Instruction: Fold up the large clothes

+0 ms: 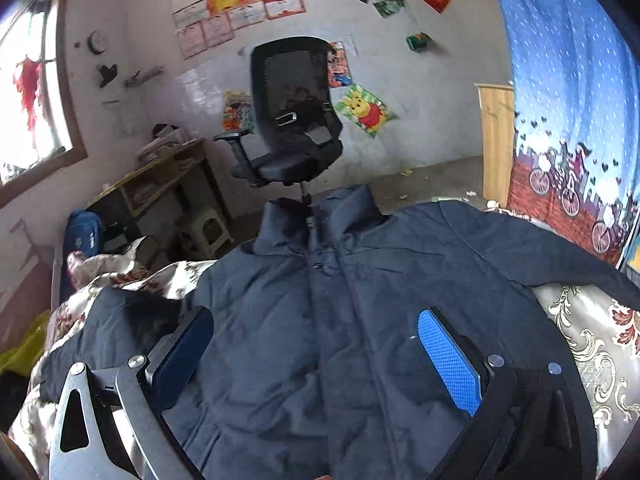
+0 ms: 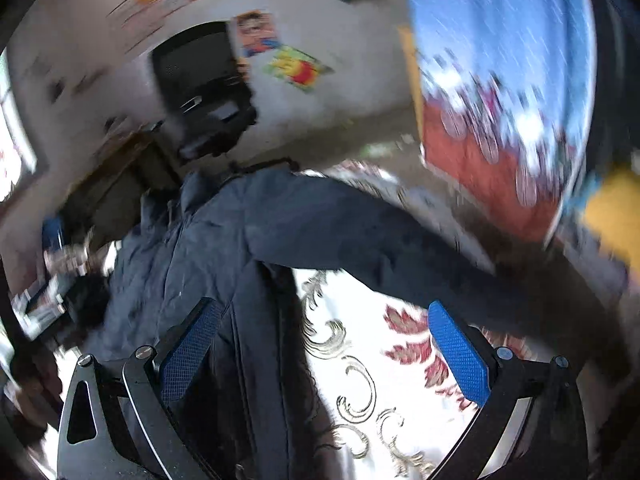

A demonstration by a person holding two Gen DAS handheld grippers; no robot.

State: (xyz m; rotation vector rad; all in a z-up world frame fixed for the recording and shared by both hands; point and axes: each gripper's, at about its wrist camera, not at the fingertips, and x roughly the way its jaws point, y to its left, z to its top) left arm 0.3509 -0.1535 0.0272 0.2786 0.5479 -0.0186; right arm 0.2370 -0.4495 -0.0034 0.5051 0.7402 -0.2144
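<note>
So my left gripper [image 1: 316, 360] has its jaws spread wide right over the front of the dark navy jacket [image 1: 340, 320], not pinching anything. Right gripper [image 2: 324, 348] is spread too, above the jacket's edge and the patterned bedspread [image 2: 372, 380]. Jacket's lying flat on the bed, black office chair [image 1: 292, 116] beyond.

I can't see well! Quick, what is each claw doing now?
Left claw: open, holding nothing, over the jacket.
Right claw: open, holding nothing, near the sleeve.
</note>
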